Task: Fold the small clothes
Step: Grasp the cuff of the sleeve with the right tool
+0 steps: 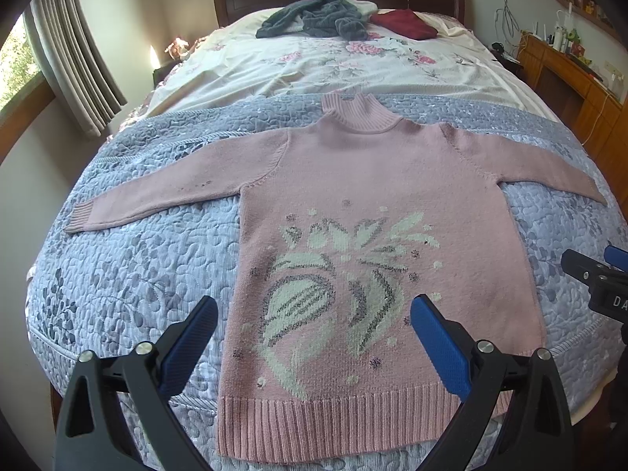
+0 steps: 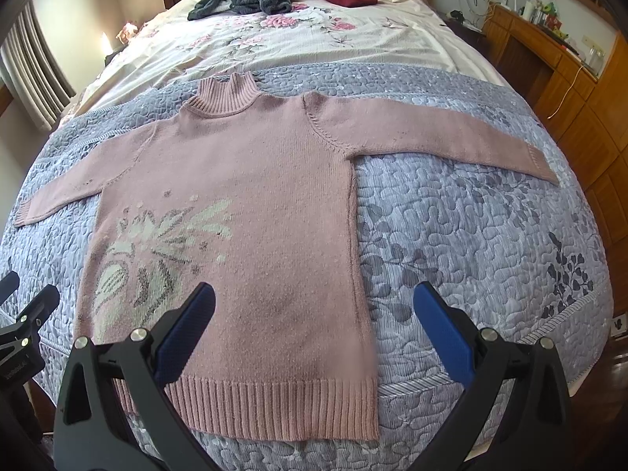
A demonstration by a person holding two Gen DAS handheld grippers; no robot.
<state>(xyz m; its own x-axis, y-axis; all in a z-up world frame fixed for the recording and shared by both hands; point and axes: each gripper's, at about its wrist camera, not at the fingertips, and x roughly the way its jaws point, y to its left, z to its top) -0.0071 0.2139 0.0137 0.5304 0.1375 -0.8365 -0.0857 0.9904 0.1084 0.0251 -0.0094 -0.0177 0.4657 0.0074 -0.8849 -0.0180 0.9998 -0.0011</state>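
Start of the fold, by the look of it: pink sweater (image 1: pixel 365 212) spread flat, front up, on the blue-grey quilt (image 1: pixel 129 274) of the bed, both sleeves stretched out sideways, collar toward the headboard, ribbed hem (image 1: pixel 333 420) nearest. Nothing folded yet. Left hand-held gripper (image 1: pixel 314 347) with fingers wide apart, empty, hovering above the lower body of the sweater near its left side edge. Right hand-held gripper (image 2: pixel 314 337) likewise spread and empty, straddling the sweater's right side edge, one finger over the knit and the other over bare quilt. Next move, probably: down to pinch a sleeve or a side edge and carry it across the body, which calls for closing on the knit alone without catching the quilt beneath. Far up the bed, well apart, a grey garment (image 1: pixel 314 19) and a folded dark red garment (image 1: pixel 404 23) on the floral sheet (image 1: pixel 314 66).
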